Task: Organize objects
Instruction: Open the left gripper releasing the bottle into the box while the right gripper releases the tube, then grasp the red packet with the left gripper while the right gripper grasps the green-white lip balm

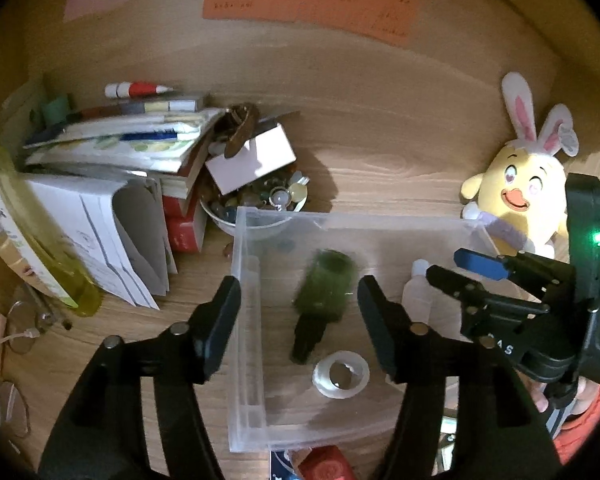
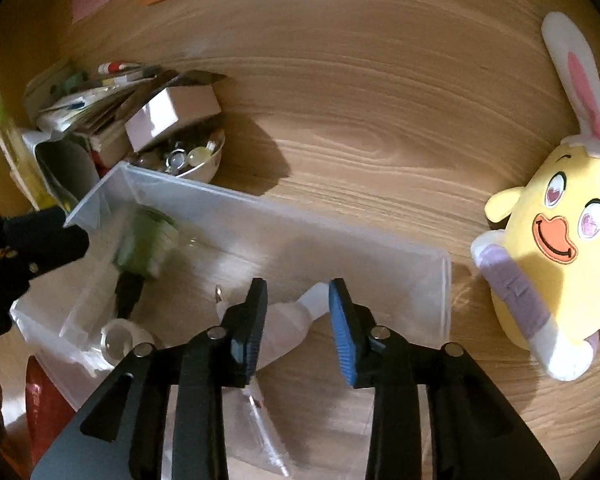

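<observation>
A clear plastic box [image 1: 240, 320] lies on the wooden desk. In it are a dark green bottle [image 1: 326, 288] with a black cap, a roll of clear tape [image 1: 341, 374] and a small white bottle [image 1: 420, 296]. My left gripper [image 1: 298, 300] hangs open over the box, its fingers on either side of the blurred green bottle and apart from it. The right gripper [image 2: 298, 292] is open just above the white bottle [image 2: 288, 328], its pads not pressing on it. In the right wrist view the green bottle [image 2: 146, 248] and the tape [image 2: 120, 340] lie at the box's left end.
A yellow plush chick with rabbit ears [image 2: 552, 248] sits right of the box. Behind its left corner are a bowl of beads [image 1: 260, 200], a small white carton [image 1: 252, 160] and stacked books and papers [image 1: 120, 152]. A yellow-green bottle [image 1: 32, 240] and glasses [image 1: 24, 328] lie far left.
</observation>
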{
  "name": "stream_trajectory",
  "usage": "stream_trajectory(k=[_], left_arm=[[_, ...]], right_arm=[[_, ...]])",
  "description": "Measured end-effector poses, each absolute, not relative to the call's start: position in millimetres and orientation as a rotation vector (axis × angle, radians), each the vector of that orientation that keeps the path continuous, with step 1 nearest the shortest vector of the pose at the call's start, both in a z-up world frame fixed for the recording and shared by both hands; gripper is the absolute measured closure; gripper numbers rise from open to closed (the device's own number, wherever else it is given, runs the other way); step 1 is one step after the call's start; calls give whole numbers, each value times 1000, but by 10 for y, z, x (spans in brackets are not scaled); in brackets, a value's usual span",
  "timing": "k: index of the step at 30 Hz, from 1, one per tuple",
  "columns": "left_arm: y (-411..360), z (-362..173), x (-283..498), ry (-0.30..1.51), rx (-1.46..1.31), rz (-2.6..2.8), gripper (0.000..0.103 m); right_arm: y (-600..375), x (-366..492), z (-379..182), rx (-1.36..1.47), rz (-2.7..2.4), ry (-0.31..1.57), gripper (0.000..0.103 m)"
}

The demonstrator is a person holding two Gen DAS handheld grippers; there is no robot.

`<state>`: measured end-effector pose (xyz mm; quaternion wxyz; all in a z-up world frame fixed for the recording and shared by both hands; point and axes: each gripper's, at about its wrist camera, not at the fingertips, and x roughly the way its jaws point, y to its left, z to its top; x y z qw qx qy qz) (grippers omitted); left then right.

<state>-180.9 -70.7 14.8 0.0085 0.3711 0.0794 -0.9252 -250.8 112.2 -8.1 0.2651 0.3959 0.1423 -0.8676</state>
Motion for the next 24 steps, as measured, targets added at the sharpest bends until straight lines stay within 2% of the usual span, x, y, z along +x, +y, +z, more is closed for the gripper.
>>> stream_trajectory(k=[6, 8, 14, 17, 24], left_arm=[[-674, 294, -1635, 234, 1103, -2923, 32], [-661, 341, -1553, 223, 1084, -2934, 28], [-600, 388, -1329, 198, 1055, -2949, 12], [-572, 379, -1237, 186, 1047, -2947, 11], [-530, 290, -1060, 180, 1057, -2950, 8]], right_arm=[[1188, -2318, 89, 980, -2368, 382, 51], [1219, -2234, 168, 936, -2380, 386, 42], [1316, -1931, 369, 833, -2381, 396, 35], [1379, -1780, 426, 795, -2382, 393, 30], [1532, -1504, 456, 745, -2379, 391, 29]])
